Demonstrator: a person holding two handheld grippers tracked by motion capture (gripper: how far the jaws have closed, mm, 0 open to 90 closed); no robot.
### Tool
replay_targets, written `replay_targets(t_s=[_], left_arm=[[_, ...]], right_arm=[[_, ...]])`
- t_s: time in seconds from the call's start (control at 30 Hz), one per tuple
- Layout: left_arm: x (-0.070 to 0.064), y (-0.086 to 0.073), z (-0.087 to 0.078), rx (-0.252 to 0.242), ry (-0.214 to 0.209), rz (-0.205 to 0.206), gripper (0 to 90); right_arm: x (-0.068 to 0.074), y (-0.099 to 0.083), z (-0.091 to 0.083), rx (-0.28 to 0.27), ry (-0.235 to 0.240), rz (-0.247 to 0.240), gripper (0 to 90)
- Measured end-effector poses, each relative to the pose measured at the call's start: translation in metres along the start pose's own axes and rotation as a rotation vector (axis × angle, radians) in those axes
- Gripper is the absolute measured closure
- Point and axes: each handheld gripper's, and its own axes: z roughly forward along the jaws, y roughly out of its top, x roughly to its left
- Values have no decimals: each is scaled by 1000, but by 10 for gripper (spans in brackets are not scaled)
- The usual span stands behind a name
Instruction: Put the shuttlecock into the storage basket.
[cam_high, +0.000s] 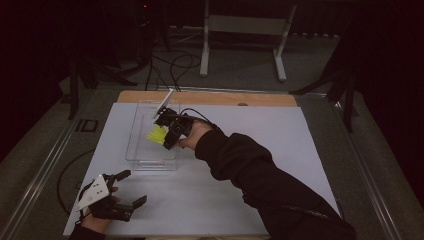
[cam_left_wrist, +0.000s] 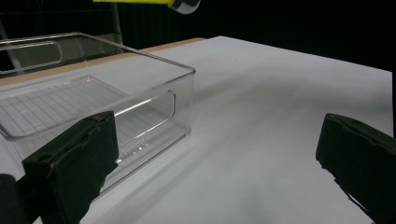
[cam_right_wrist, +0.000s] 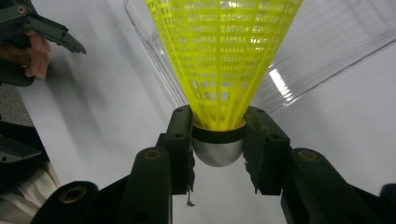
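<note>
Right tongs: clamped on the rounded silver base of a yellow shuttlecock, one black jaw on each side of it; in the high view they are held above the clear bin.
Shuttlecock: its mesh skirt points away from the right tongs, towards the bin; in the high view it shows yellow over the bin's middle.
Left tongs: jaws wide apart, holding nothing, low over the near left corner of the counter.
Clear bin: rectangular, transparent, ribbed floor, a cut-out handle in its end wall; it stands on the white counter, left of centre.
Person: dark sleeve reaching in from the lower right.
</note>
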Motion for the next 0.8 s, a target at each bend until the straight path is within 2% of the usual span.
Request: replay_targets(t_s=[0.5, 0.8], left_arm=[[0, 0, 0, -3, -4, -1, 0], [0, 0, 1, 1, -8, 1, 0]], right_arm=[[-6, 0, 28, 29, 23, 44, 648], [-10, 4, 40, 44, 10, 56, 648]])
